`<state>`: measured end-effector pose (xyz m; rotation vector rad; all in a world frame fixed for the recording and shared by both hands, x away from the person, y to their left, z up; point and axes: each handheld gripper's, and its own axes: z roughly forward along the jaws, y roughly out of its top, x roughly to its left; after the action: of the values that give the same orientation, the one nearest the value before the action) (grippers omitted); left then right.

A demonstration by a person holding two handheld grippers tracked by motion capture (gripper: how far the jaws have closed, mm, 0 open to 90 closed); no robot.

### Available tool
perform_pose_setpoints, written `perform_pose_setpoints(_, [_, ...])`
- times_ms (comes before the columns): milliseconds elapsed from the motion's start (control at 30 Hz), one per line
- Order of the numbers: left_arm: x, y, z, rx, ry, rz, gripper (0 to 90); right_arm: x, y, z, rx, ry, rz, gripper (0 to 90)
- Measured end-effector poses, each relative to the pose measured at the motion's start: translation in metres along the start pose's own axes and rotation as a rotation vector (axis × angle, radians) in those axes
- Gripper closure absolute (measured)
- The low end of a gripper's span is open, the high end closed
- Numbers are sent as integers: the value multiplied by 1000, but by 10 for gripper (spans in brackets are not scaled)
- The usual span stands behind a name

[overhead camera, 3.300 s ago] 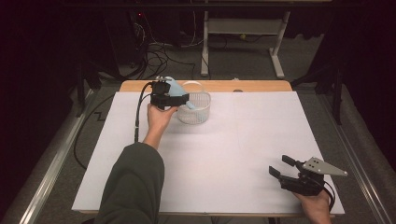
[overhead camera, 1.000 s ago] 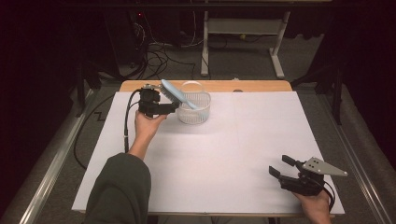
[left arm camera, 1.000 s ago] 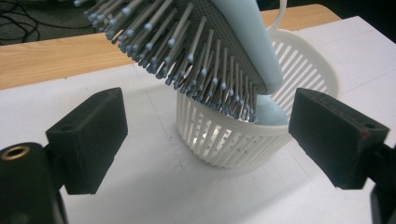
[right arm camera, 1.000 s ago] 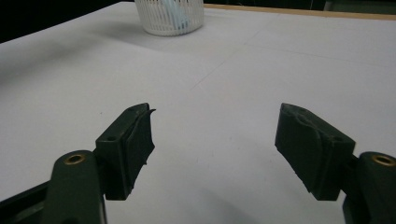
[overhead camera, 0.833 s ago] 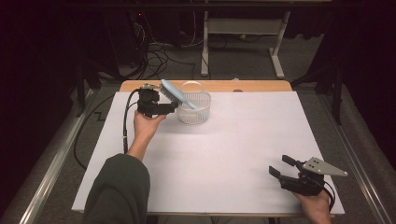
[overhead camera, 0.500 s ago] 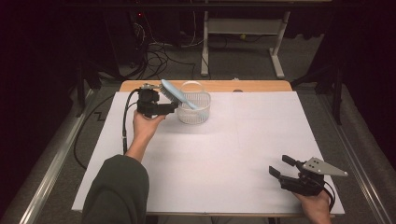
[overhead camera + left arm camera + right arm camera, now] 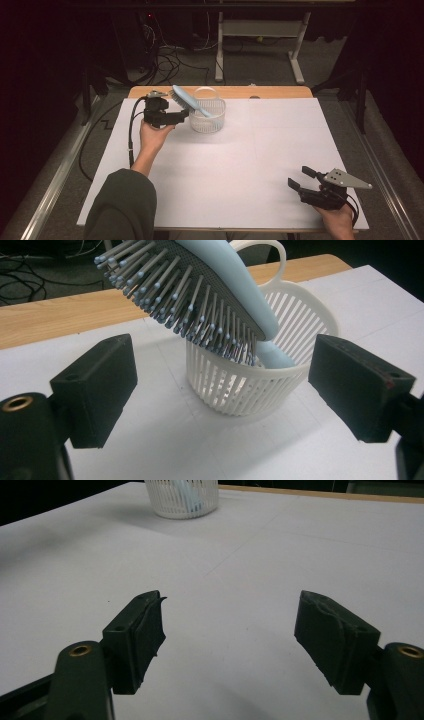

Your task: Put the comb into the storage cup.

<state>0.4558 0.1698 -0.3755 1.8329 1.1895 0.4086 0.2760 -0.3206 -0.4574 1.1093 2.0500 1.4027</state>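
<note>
A light blue hairbrush (image 7: 187, 101) stands handle-down in a white slotted basket (image 7: 209, 120) at the far left of the table, its bristled head leaning out to the left. My left gripper (image 7: 186, 116) is open just left of the basket. In the left gripper view its jaws stand wide apart, level with the basket (image 7: 250, 390) and short of it, under the hairbrush (image 7: 220, 295), touching neither. My right gripper (image 7: 299, 177) rests open near the table's front right corner, holding nothing. In the right gripper view the right gripper (image 7: 230, 635) faces the distant basket (image 7: 181, 497).
White paper (image 7: 260, 165) covers the table, with a strip of wooden edge (image 7: 280, 92) along the far side. The left gripper's black cable (image 7: 131, 135) hangs off the left side. Beyond the table are a desk frame (image 7: 260, 30) and floor cables.
Since 3.3 s ago my left gripper has drawn back to the left from the basket, leaving the hairbrush leaning in it. Over the last second nothing moved. The right gripper stayed put.
</note>
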Motion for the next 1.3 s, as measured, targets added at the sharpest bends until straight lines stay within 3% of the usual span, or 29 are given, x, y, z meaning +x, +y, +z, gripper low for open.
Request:
perform_pose_setpoints(700, [-2,-4,-16,-22,-9,18,115,0,0,0,1,-1,-1,282])
perform_pose_setpoints(1300, [-2,-12,-20,-26,-18,17,114,1,0,0,-1,-3,-3,281])
